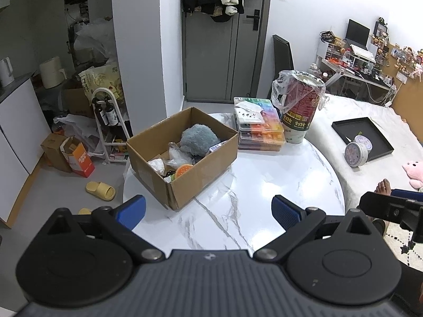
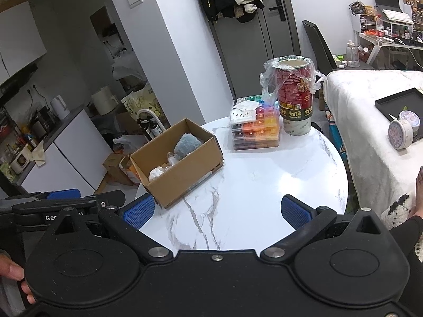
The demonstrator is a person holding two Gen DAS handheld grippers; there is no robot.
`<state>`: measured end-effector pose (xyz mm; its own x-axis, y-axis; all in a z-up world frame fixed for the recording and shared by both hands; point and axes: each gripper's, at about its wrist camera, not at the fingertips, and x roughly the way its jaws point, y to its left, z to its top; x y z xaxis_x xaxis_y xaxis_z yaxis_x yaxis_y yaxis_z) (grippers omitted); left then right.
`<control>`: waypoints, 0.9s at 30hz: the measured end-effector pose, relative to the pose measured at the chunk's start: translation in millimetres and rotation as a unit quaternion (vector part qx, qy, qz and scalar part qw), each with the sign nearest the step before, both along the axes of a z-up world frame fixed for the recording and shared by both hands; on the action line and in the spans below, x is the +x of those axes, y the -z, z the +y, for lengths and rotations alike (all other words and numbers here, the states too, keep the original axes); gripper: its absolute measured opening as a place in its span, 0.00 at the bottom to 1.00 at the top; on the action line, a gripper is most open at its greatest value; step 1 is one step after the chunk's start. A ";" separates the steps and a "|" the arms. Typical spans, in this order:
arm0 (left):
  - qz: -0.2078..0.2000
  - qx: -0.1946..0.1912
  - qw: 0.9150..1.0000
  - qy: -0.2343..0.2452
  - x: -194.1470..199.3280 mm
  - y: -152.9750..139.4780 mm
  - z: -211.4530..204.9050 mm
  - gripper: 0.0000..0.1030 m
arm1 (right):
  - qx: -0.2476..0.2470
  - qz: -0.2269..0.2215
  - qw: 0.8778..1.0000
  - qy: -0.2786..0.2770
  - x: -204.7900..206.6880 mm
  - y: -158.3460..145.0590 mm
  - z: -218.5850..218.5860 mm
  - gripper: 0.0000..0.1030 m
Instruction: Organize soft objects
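An open cardboard box [image 1: 201, 163] stands on the round white marble table [image 1: 277, 185]. Inside lie a grey-blue plush ball [image 1: 198, 140], an orange burger-like soft toy [image 1: 183, 170] and clear and white wrapped items [image 1: 169, 158]. The box [image 2: 185, 171] and plush ball [image 2: 186, 144] also show in the right wrist view. My left gripper [image 1: 208, 211] is open and empty over the near table edge. My right gripper [image 2: 216, 211] is open and empty beside it. A pink plush [image 1: 413, 173] lies on the bed at right.
Stacked colourful plastic cases [image 1: 260, 126] and a tall red tnt tub with a plastic liner [image 1: 300, 105] stand at the table's back. A bed with a black tray [image 1: 362, 137] and round tins [image 1: 355, 154] is to the right. Boxes and slippers [image 1: 100, 190] lie on the floor at left.
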<state>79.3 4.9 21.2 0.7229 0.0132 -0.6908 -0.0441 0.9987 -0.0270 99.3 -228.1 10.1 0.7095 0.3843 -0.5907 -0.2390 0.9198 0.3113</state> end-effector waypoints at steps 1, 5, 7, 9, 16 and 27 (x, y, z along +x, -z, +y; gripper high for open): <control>-0.001 0.000 1.000 -0.001 -0.4 -0.3 -0.2 0.98 | 0.000 0.001 1.000 0.001 0.2 0.5 -0.1 1.00; -0.006 0.002 1.000 -0.002 -1.4 -2.4 0.2 0.98 | 0.002 0.000 1.000 -0.002 -0.6 0.3 1.9 1.00; -0.006 0.002 1.000 -0.003 -1.9 -2.4 0.1 0.98 | 0.001 -0.001 1.000 -0.004 -0.4 -0.1 2.1 1.00; -0.005 0.002 1.000 -0.005 -1.7 -2.1 0.3 0.98 | 0.000 -0.002 1.000 -0.006 -0.9 -0.2 2.4 1.00; -0.004 0.003 1.000 -0.005 -1.8 -2.0 2.4 0.98 | 0.001 0.004 1.000 -0.002 0.5 3.2 0.6 1.00; 0.003 0.006 1.000 -0.006 0.9 2.2 2.8 0.98 | 0.002 0.006 1.000 0.000 0.7 3.9 2.1 1.00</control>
<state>80.2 7.8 19.0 0.7189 0.0299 -0.6945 -0.0565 0.9983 -0.0155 100.0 -226.0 6.2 0.7017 0.3868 -0.5983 -0.2358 0.9186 0.3172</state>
